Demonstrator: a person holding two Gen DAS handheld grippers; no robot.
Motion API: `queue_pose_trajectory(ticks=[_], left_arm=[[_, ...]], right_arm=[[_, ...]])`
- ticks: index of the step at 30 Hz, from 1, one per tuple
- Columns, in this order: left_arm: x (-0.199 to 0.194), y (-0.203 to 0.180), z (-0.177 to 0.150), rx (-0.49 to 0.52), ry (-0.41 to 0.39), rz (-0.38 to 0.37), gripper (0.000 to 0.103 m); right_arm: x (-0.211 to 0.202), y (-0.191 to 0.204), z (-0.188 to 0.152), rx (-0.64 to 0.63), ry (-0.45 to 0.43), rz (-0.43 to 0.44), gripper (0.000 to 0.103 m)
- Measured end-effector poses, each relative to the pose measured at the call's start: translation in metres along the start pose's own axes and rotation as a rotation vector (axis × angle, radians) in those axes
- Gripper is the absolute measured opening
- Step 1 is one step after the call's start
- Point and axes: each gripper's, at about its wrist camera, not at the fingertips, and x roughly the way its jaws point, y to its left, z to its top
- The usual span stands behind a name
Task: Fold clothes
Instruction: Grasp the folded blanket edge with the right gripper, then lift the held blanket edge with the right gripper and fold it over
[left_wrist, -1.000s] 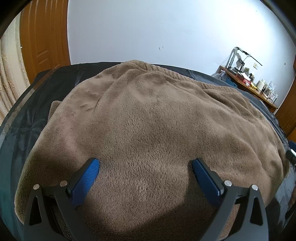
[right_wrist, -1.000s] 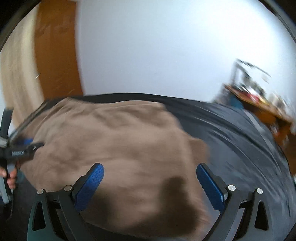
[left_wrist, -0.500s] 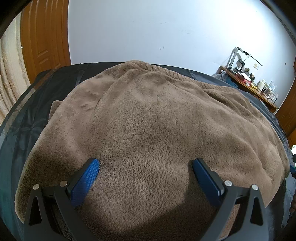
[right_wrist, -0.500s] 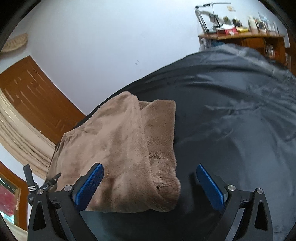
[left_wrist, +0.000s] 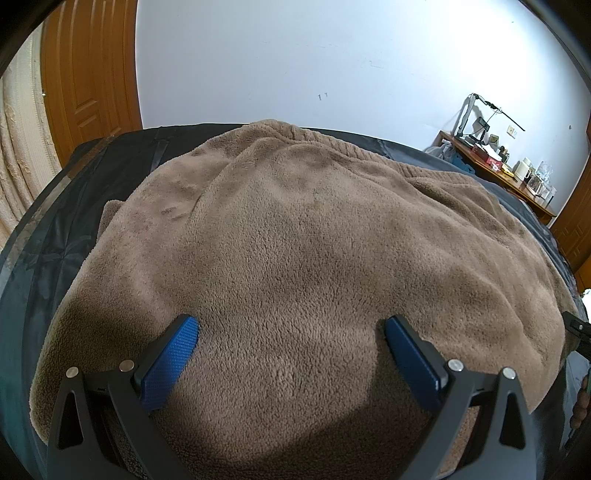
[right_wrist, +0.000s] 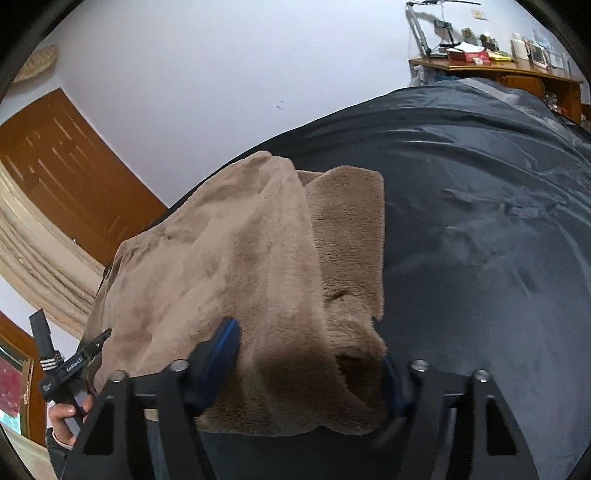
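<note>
The brown fleece (left_wrist: 295, 266) lies spread on the dark sheet (right_wrist: 480, 221). The left gripper (left_wrist: 291, 343) hovers over it, fingers spread wide and holding nothing. The right gripper (right_wrist: 310, 365) closes around a thick corner fold; such bulk may slip free, or only the top layer may lift.

Both wrist views overlook fleece garment (left_wrist: 295, 258) closely.

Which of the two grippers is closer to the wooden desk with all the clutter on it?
Right. The right gripper clamps the brown fleece garment's edge on the side toward the cluttered desk; the left gripper sits open over the garment's opposite side.
</note>
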Motion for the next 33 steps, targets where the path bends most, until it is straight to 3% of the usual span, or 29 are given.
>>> queue_pose_trajectory(ticks=[3,5,14,22,25,26,30,33], left_arm=[[0.0,0.0,0.0,0.0,0.0,0.0,0.101],[0.0,0.0,0.0,-0.001,0.0,0.001,0.101],[-0.001,-0.001,-0.001,-0.002,-0.002,0.004,0.101],[-0.001,-0.001,-0.001,-0.003,-0.002,0.005,0.101],[-0.002,-0.001,-0.001,-0.004,-0.002,0.006,0.101],[-0.002,-0.001,-0.001,-0.004,-0.002,0.006,0.101],[-0.002,-0.001,-0.001,-0.004,-0.003,0.008,0.101],[-0.002,-0.001,-0.001,-0.004,-0.003,0.007,0.101]], right_arm=[[-0.001,-0.006,-0.001,0.014,-0.006,-0.012,0.052],[-0.002,-0.007,-0.001,0.013,-0.005,-0.011,0.051],[0.001,0.002,-0.002,-0.042,-0.01,-0.06,0.05],[0.006,0.001,0.003,-0.034,0.003,-0.044,0.053],[0.003,-0.001,0.003,-0.015,-0.004,0.01,0.048],[0.0,-0.001,0.003,-0.004,-0.009,0.046,0.039],[-0.013,0.002,0.007,0.025,-0.039,0.167,0.038],[-0.011,0.01,0.009,0.001,-0.034,0.127,0.038]])
